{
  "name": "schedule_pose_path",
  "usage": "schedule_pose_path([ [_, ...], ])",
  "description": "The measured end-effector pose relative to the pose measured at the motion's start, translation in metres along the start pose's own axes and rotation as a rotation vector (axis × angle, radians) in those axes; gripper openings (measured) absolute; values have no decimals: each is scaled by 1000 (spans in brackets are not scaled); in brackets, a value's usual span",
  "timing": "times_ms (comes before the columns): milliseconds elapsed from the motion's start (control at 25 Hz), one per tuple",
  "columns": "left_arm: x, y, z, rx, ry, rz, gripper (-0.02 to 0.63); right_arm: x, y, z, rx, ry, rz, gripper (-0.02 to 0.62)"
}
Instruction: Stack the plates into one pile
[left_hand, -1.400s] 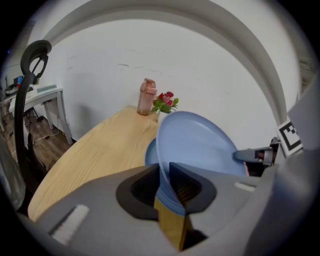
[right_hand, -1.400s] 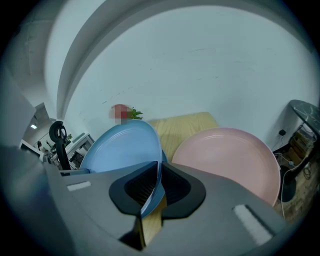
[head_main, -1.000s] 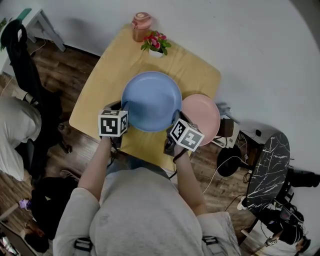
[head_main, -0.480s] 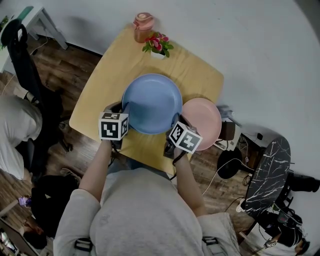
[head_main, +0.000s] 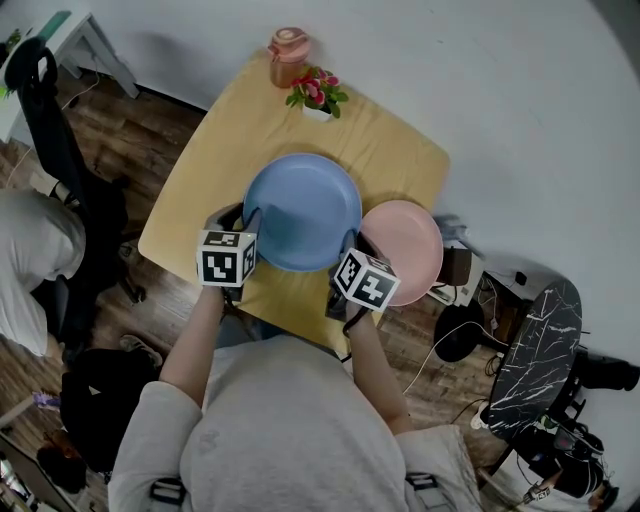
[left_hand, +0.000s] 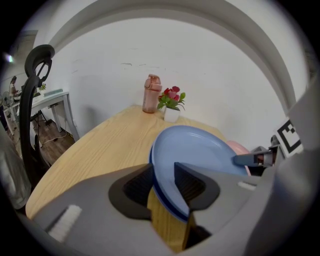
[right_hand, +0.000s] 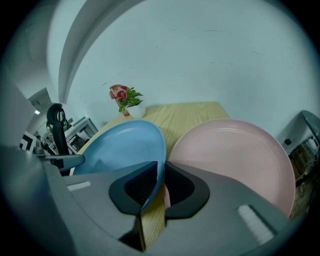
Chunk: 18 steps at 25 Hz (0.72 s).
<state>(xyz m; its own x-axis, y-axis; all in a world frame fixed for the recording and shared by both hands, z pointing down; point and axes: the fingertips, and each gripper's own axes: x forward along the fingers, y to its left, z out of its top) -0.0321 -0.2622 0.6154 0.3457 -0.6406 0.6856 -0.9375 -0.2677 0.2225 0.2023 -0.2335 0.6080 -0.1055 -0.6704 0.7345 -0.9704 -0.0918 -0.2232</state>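
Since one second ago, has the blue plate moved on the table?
No. The blue plate sits as before beside the pink plate, equally far from the flower pot.

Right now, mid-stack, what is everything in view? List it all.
Round light wooden table: one, tan, centre.
Round blue plate: one seen, blue, table's near half.
Round pink plate: one, pink, right of the blue plate.
Pink lidded bottle: one, pink, table's far edge.
Potted red flowers: one, white pot, beside the bottle.
Black chair: one, black, left of the table.
Black marbled side table: one, black, lower right.
Left gripper: one, grey, jaws opening around the blue plate's rim.
Right gripper: one, grey, shut on the blue plate's other side.
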Motion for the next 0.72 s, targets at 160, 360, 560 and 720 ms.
schedule_pose_path([
  [160,-2,0,0,13,-6,-4,194,1,3,-1,-52,7,-3,34],
  [360,-16,7,4,34,-39,7,204,-7,7,7,-106,-45,-21,61],
  [560,-41,14,20,110,-114,28,161,-33,20,27,-126,-198,-31,57],
  [720,-68,8,43,143,-221,1,96,-62,38,37,-137,-287,9,7],
])
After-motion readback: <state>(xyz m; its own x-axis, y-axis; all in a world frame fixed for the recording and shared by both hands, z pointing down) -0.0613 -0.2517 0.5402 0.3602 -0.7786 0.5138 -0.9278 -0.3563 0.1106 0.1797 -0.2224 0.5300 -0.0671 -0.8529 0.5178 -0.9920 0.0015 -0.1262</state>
